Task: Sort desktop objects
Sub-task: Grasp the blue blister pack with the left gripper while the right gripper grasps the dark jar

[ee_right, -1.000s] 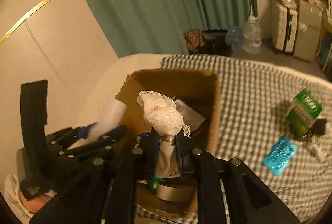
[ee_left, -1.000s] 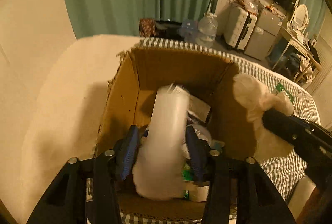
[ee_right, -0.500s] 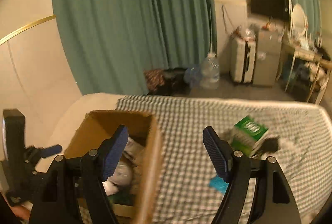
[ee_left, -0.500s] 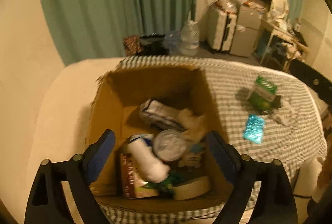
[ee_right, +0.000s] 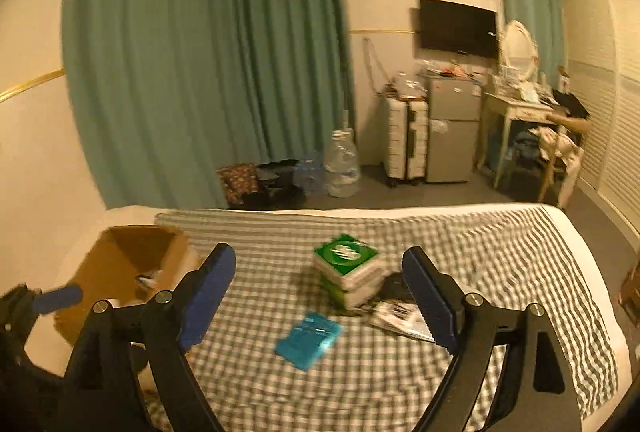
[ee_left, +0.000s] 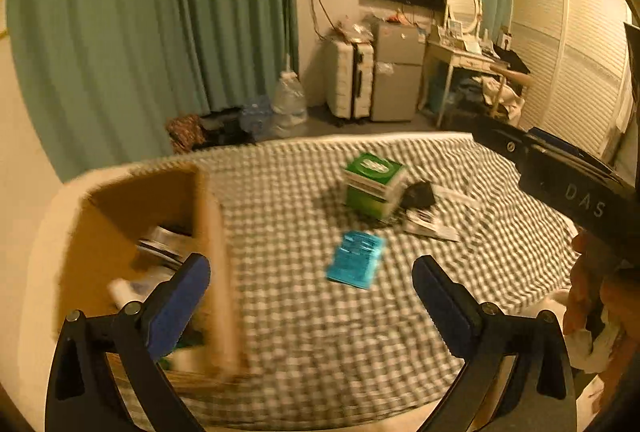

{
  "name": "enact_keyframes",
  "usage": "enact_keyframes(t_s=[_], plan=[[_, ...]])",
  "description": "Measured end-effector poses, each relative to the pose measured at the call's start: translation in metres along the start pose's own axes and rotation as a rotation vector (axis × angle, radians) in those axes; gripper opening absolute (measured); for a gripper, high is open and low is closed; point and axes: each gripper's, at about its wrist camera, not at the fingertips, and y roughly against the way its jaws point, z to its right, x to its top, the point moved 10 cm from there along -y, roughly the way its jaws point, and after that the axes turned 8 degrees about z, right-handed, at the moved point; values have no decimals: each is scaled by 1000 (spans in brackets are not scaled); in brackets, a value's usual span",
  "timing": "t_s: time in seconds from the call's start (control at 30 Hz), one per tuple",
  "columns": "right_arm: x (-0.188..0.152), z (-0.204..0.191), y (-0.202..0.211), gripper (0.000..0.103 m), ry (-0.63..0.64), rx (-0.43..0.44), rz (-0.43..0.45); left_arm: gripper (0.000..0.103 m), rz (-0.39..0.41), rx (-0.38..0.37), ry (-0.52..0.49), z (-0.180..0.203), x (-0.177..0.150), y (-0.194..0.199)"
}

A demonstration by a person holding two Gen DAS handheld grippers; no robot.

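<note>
Left hand-held gripper (ee_left: 310,296): jaws spread wide, nothing between the blue pads, held above the bed w/ its left finger (ee_left: 176,306) over the open brown cardboard box (ee_left: 132,232). Right hand-held gripper (ee_right: 320,296): also wide open and empty, held over the middle of the bed.

Flat teal-blue plastic packet (ee_right: 309,339) lies on the green-and-white checked bedspread (ee_right: 500,272), framed between the right gripper's fingers in the right wrist view, apart from both. Behind it, the green-and-white carton (ee_right: 349,270) w/ a white logo on its green top sits tilted on the spread. Just right of the carton: a small black object (ee_left: 418,194), touching or nearly so, can't tell which. In front of that, a black-and-white printed leaflet (ee_left: 430,228) lies flat; both are partly hidden by the right finger in the right wrist view.

Cardboard box stands at the bed's left edge, holding mixed items, blurred; a white bottle-like thing (ee_left: 124,292) and some printed packaging show inside.

Farther out: teal curtains (ee_right: 208,72), big clear water bottle (ee_right: 342,164) on the floor, white suitcase (ee_right: 404,140) beside a small grey fridge (ee_right: 452,132), wall TV (ee_right: 458,28).
</note>
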Motion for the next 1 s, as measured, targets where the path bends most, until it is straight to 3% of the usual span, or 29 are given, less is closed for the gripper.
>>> enact_keyframes(t_s=[0.23,0.33,0.43,0.57,0.8,1.0], plan=[[-44,92,-19,91,-27,-52,-41,103,-76,-4,61,42,-33,-68],[-76,124,-38,91,-53,-90,-130,103,-126,-7,72,53,-52,-97],[-112,135,-63,91,-112,-19,-235,103,-175,3,64,59,-72,-125],[-148,146,-92,91,-184,1,-367,103,-224,21,5,63,-90,-161],[-153,150,-119,91,-206,18,-371,103,-271,19,-45,58,-102,-212],[-143,146,-155,91,-112,5,-325,103,-320,40,-2,45,-112,-252]])
